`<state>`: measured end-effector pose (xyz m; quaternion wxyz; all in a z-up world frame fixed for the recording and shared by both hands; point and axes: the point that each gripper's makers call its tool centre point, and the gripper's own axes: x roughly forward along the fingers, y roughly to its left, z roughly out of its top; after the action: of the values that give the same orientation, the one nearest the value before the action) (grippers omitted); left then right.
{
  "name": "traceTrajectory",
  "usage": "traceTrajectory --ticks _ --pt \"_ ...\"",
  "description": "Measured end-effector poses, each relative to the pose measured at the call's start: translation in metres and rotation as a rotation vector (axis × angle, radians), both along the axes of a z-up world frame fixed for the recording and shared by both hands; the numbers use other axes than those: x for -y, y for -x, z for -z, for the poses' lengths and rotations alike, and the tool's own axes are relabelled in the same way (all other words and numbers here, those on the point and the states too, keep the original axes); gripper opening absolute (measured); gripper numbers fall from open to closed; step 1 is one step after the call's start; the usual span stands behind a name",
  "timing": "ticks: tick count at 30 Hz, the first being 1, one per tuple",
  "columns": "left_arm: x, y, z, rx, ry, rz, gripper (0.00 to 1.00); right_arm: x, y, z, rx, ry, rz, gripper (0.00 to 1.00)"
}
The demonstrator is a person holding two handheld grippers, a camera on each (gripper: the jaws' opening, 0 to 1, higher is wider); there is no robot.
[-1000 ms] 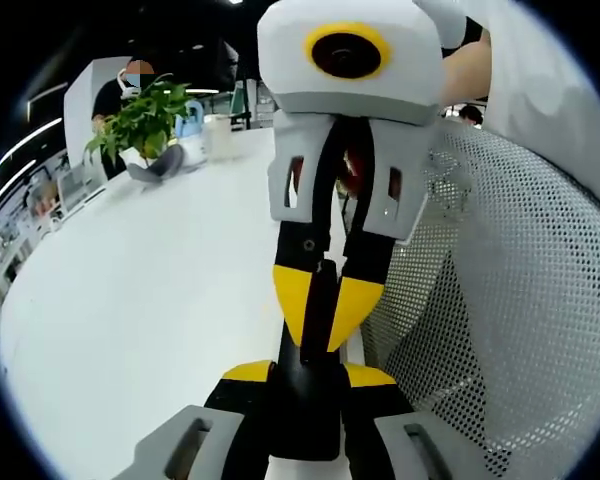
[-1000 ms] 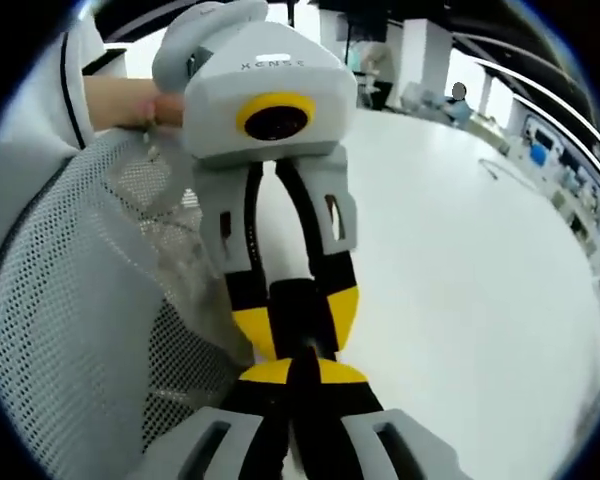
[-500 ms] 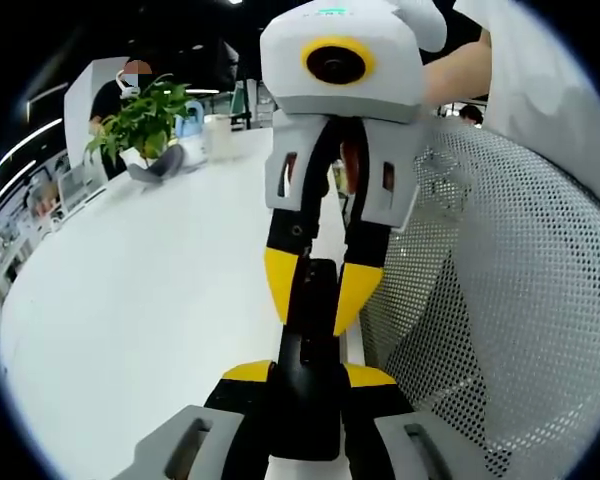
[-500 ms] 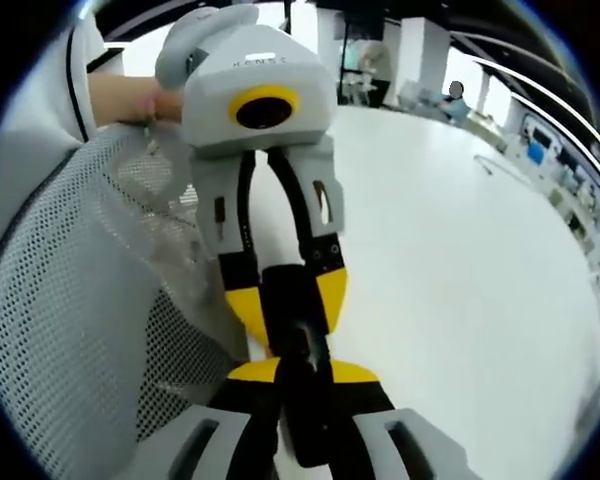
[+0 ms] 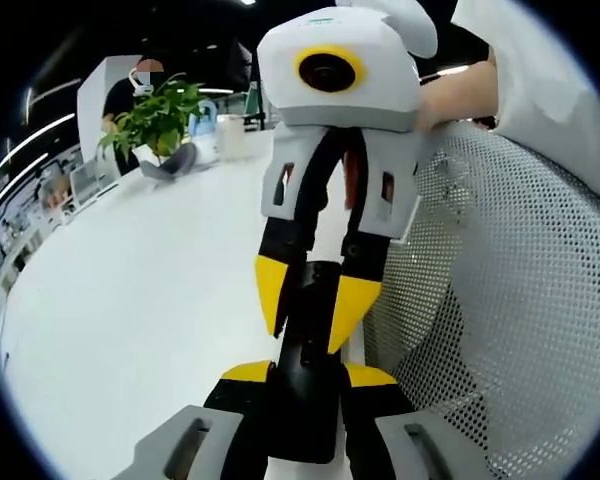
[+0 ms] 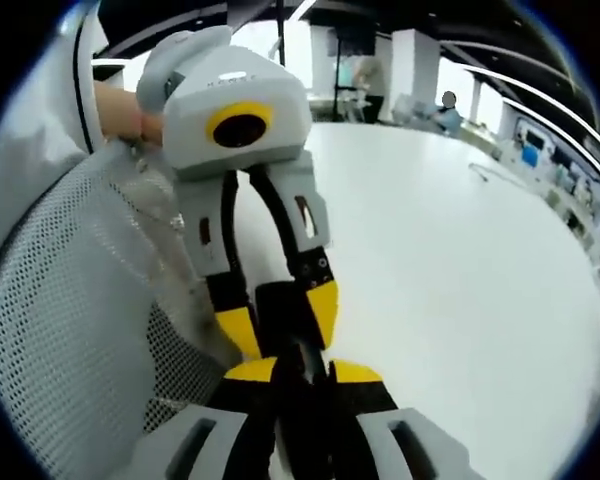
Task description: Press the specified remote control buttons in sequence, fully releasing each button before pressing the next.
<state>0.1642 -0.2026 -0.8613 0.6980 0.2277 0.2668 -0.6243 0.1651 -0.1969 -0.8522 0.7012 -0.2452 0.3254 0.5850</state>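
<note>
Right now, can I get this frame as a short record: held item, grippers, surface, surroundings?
held item: remote, black
left gripper: fingers shut on remote
right gripper: fingers astride the remote's far end, grip unclear
surface: table, white
surroundings: plant at the table's far side, mesh chair beside the grippers

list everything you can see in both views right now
remote control: one, black, held between both grippers above the table edge
table: one, white, wide and round-edged
potted plant: one, green, far side of the table
mesh chair back: one, white, beside the table
people in the background: at least two, far off
person's hand: one, holding the left gripper
left gripper: one, white, black and yellow, jaws around the remote's end
right gripper: one, same colours, jaws around the remote's other end
</note>
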Motion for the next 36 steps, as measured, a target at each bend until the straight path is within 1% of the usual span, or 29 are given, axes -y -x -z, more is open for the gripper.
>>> traceTrajectory --ticks 7,8,10,15,17,21,25,31,33,36 --pt "0.0001 -0.0006 0.0000 0.000 0.007 0.003 0.25 0.0041 0.0018 0.0004 -0.005 0.004 -0.001 0.18" --pt "0.0002 -0.0006 -0.0003 0.000 0.009 0.004 0.25 0.0044 0.0024 0.0007 0.004 0.009 -0.013 0.18" --pt "0.0002 -0.0008 -0.0001 -0.001 0.010 0.006 0.25 0.0047 0.0045 0.0009 -0.001 0.015 -0.024 0.16" --pt "0.0006 -0.0004 0.0001 -0.002 -0.009 0.000 0.25 0.0052 0.0081 0.0014 -0.002 0.020 -0.045 0.18" --pt "0.0003 -0.0003 0.0000 -0.003 -0.011 -0.003 0.25 0.0054 0.0074 0.0014 0.004 0.025 -0.051 0.17" --pt "0.0002 0.0000 0.0004 0.000 -0.015 -0.005 0.25 0.0067 0.0069 0.0026 0.001 0.031 -0.046 0.19" --pt "0.0004 0.0009 0.0002 0.001 -0.017 -0.006 0.25 0.0071 0.0091 0.0021 0.004 0.022 -0.068 0.20" --pt "0.0006 0.0007 0.0002 0.001 -0.017 -0.010 0.25 0.0078 0.0072 0.0021 0.002 0.019 -0.063 0.19" --pt "0.0006 0.0007 0.0001 0.000 -0.016 -0.011 0.25 0.0073 0.0069 0.0019 -0.015 0.007 -0.042 0.19" --pt "0.0007 0.0007 0.0002 0.000 -0.015 -0.010 0.25 0.0073 0.0076 0.0018 -0.018 0.003 -0.038 0.20"
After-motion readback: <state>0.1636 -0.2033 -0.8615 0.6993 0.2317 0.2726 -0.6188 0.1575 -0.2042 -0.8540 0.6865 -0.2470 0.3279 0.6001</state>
